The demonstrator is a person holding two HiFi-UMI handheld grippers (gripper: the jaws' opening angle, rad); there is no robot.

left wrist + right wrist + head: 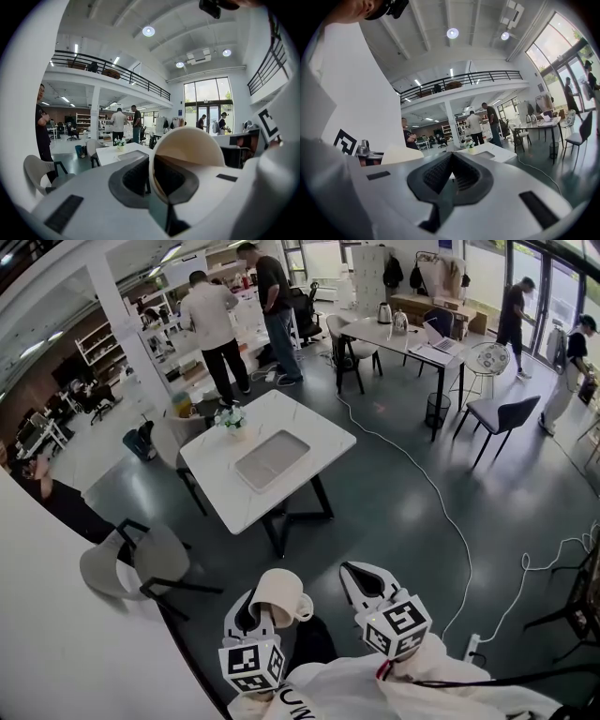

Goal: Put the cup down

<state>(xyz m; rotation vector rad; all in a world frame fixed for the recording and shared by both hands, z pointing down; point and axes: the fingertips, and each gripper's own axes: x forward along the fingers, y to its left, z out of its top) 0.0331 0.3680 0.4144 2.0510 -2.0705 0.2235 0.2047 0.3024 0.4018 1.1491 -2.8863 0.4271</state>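
Head view: left hand-held gripper (pixel 247 613) is low in frame, clenched on the cup (pixel 279 594). The cup is cream and tilted, with its handle toward the right hand-held gripper (pixel 364 574). It hangs over the floor, well short of the white counter (pixel 314 432). On the counter I see a tray (pixel 272 459) and a small flower pot (pixel 232 420) near the far corner. A chair (pixel 127 563) stands to the left. The right hand-held gripper sits just beside the cup with its jaws together.

Left gripper view: the hand-held gripper (pixel 152 164) pinches the wall of the cup (pixel 190 143) at the rim, with one pad inside and one outside. The mouth faces the camera. The counter (pixel 108 153) lies ahead and beyond the cup, apart from it. The flowers (pixel 120 141) are on it.

Right gripper view: the hand-held gripper (pixel 451 158) is clenched on nothing, pads meeting. The cup (pixel 401 153) shows off to the left. The counter (pixel 499 152) is ahead.
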